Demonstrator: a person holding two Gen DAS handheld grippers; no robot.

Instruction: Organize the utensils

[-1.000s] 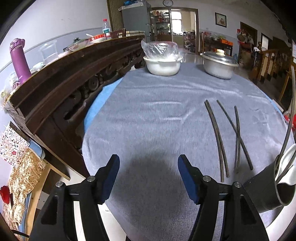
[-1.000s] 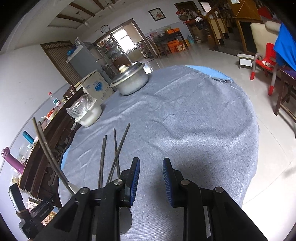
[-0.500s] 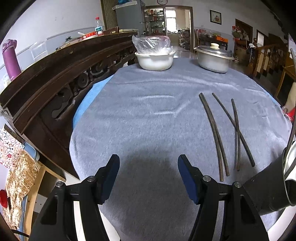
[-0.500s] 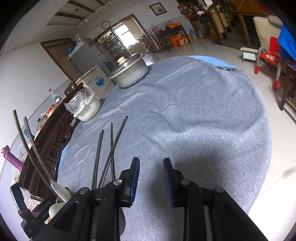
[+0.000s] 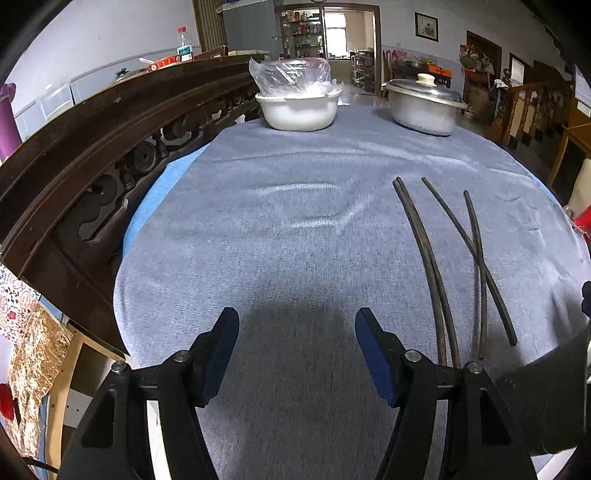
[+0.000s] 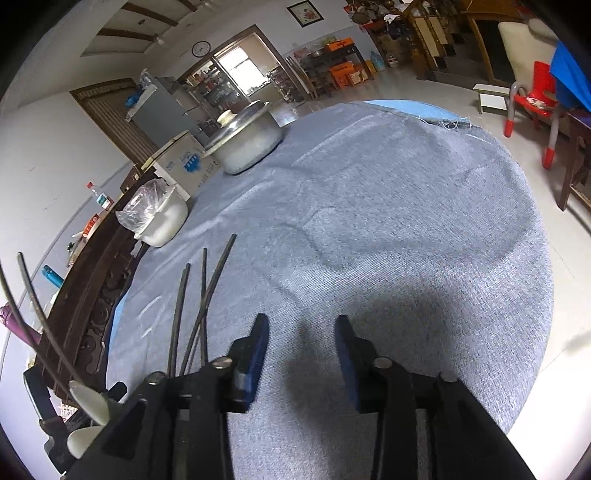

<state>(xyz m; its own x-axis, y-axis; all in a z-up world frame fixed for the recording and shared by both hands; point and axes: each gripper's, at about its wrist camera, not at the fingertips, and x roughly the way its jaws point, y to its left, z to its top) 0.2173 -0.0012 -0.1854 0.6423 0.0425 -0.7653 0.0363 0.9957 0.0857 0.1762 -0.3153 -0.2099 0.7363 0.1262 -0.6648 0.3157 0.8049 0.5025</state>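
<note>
Daylight from the doorway (image 5: 351, 33) at the far end of my feed lights the room evenly and fairly brightly. Both grippers throw soft, dark shadows on the grey cloth (image 5: 295, 229) just ahead of their fingers. The pot lid (image 5: 424, 94) shows a mild sheen. Fisheye distortion bows the wooden rail (image 5: 110, 122) and the chopsticks (image 5: 424, 251); black vignetting fills my corners. The chair (image 6: 532, 99) near one edge looks slightly smeared.

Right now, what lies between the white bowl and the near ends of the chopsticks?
Only bare grey cloth, as the left wrist view shows: nothing sits between the white bowl and the chopsticks.
</note>
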